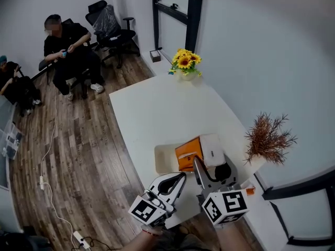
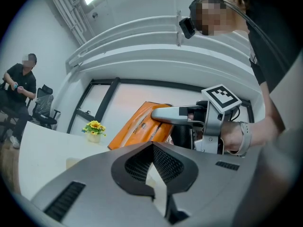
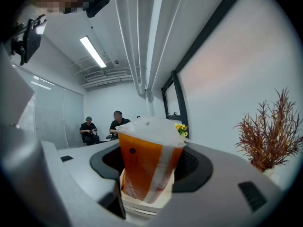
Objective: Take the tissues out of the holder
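We see the right gripper (image 3: 150,163) clamped on an orange tissue pack in clear plastic wrap (image 3: 142,167), w/ pads pressing on both its sides. The pack's lower end sits in a cream box-shaped holder (image 3: 142,203); its upper part, w/ the crimped clear seal, sticks out above the jaws. From the left gripper view the pack leans at a slant, w/ the right gripper's grey jaw along its top edge. The left gripper (image 2: 152,148) is clenched, tips together. A thin cream strip shows in the slit btw its pads, but we can't tell what it is.

In the head view both grippers sit side by side at the near end of the white tabletop (image 1: 167,109). A white rounded box (image 1: 212,148) lies just beside the pack. Farther out are a pot of yellow sunflowers (image 1: 186,63) at the far edge and a dried reddish-brown plant (image 1: 268,137) at the right edge. Seated people (image 1: 68,51) are on the wood floor beyond.
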{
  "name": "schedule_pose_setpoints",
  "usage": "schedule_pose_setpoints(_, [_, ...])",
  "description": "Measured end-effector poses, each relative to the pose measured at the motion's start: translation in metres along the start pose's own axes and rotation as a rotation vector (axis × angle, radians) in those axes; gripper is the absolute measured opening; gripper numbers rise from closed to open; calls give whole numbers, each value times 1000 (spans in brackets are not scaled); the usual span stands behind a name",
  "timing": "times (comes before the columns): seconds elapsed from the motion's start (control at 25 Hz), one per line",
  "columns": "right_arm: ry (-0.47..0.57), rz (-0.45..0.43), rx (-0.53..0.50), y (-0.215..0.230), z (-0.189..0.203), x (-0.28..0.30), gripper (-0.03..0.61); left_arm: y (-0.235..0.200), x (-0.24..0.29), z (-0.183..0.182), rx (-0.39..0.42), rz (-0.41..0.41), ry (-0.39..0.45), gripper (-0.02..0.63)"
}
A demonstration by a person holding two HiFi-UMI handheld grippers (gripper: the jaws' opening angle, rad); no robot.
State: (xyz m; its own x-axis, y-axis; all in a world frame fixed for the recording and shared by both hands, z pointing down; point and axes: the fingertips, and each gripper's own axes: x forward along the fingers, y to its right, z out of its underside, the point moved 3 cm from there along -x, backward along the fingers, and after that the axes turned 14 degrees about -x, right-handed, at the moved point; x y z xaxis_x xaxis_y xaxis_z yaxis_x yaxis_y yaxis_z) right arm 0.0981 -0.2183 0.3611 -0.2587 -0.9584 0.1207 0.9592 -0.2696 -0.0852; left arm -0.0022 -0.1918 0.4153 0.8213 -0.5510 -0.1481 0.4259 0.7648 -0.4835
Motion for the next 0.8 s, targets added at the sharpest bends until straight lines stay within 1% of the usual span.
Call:
schedule_pose_setpoints(0.32, [3,7,7,0,-6,-11,276,-10,-11,-17,31,-56,29,8])
schedule_pose_setpoints(0.68, [21,-1,-9,5,-18,-19,276,-25,-21,-46,76,-125,72,8])
schedule_pose_setpoints(0.8, [20,-6,-20,7,-18,-20,276,-29,-23,-55,93,-133,88,8])
